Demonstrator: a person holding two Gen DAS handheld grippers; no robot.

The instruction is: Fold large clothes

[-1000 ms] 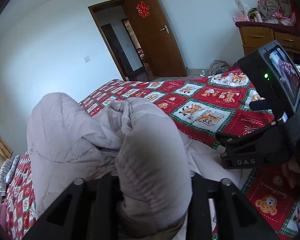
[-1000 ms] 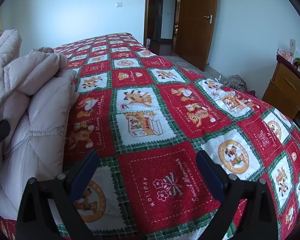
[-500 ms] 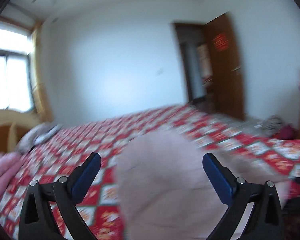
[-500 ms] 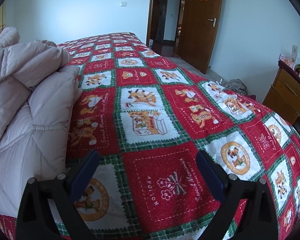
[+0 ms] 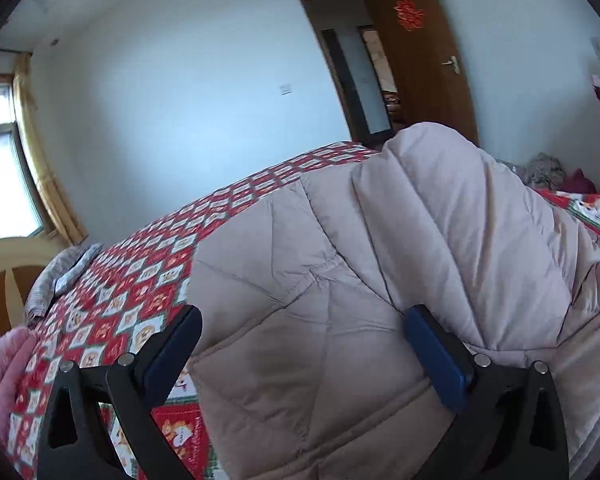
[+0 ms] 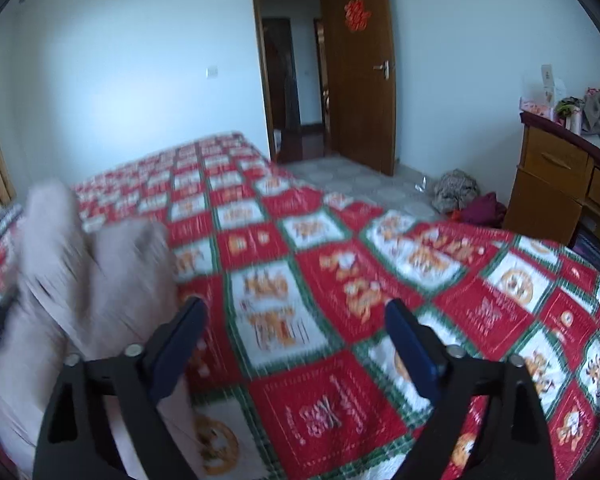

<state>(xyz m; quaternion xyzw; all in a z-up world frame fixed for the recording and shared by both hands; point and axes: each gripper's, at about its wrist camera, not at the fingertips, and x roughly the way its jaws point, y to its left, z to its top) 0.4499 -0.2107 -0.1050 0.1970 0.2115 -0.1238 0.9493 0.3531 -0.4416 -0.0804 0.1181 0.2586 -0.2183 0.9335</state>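
A pale pink quilted down jacket (image 5: 340,280) lies bunched on the red and green patchwork bedspread (image 5: 140,280). My left gripper (image 5: 302,316) is open wide just in front of it; the jacket fills the view behind the fingers, and the pads do not press on it. In the right wrist view the jacket (image 6: 96,272) sits blurred at the left. My right gripper (image 6: 296,308) hovers over the bedspread (image 6: 380,280) to the jacket's right. Its jaws are closing, still wide apart, with nothing between them.
A brown door (image 6: 360,72) stands open at the far wall. A wooden dresser (image 6: 560,184) with clutter on top is at the right, and clothes (image 6: 460,192) are heaped on the floor beside it. A striped pillow (image 5: 64,276) and the headboard (image 5: 4,272) are at the left.
My left gripper let go of the jacket fold, opened wide and drew back, so the jacket now lies in front of it. My right gripper rose and its jaws narrowed slightly.
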